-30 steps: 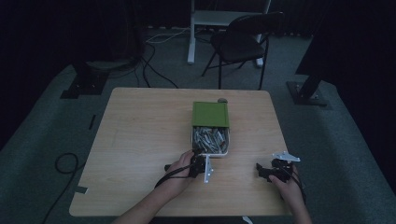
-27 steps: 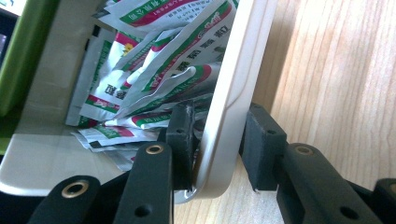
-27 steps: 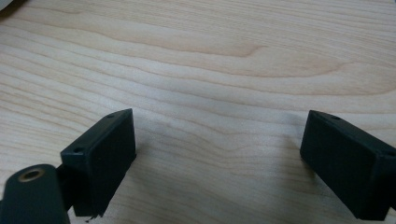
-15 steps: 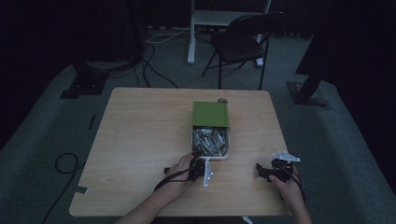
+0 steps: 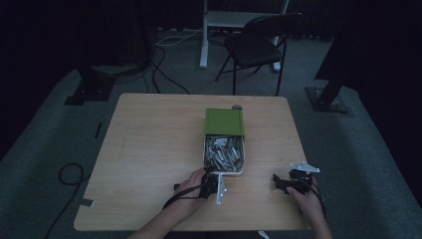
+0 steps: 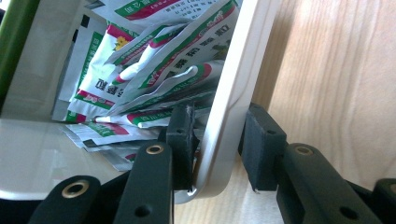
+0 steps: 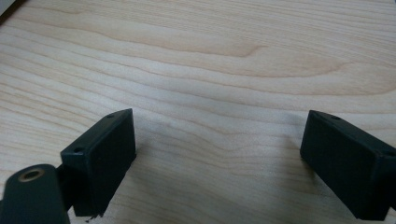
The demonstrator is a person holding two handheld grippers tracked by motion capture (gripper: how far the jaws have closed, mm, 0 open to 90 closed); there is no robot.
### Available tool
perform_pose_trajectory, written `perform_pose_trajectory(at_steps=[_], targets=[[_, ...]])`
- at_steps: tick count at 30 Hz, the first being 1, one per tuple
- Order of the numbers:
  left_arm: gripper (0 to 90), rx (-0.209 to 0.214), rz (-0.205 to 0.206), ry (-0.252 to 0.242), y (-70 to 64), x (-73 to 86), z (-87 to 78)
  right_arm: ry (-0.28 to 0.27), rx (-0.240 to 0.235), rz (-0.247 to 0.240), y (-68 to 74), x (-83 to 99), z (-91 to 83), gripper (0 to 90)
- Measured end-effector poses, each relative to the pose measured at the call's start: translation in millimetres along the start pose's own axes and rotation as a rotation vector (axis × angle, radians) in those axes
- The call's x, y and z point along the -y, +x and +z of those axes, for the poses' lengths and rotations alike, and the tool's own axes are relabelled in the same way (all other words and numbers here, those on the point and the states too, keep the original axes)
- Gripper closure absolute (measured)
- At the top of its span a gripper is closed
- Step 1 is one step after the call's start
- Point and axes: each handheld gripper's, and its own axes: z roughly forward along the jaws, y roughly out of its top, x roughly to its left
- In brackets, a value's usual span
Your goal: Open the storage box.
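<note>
Where the pale wooden counter spreads widest in the high view, its middle carries a white tray that slides out from under a green sleeve, the sleeve lying on the far side and the open tray toward the person. The tray is heaped with small printed sachets, white with green and red markings, piled loosely and overlapping. Just past the sleeve's far edge a small dark round thing sits on the counter, too small to tell what it is. At the tray's near left corner the left gripper lies low on the counter, held in the person's left hand. In the left gripper view its fingers straddle the tray's rounded rim: one finger is inside, against the wall and the sachets, the other outside, with a narrow gap showing between it and the rim. The right gripper rests well apart from the tray, near the counter's near right edge, held in the right hand. Its fingers are spread wide over bare wood and grip nothing.
</note>
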Motion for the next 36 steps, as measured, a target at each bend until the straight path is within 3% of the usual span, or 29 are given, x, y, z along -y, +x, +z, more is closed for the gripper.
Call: perform_pose_trajectory(at_steps=[18, 36], targets=[[67.6, 0.011, 0.005, -0.006, -10.3, -0.9, -15.4, 0.0, 0.0, 0.0, 0.0, 0.0, 0.0, 10.1], [67.0, 0.03, -0.022, -0.008, -16.3, -1.2, -25.9, 0.0, 0.0, 0.0, 0.0, 0.0, 0.0, 10.1]])
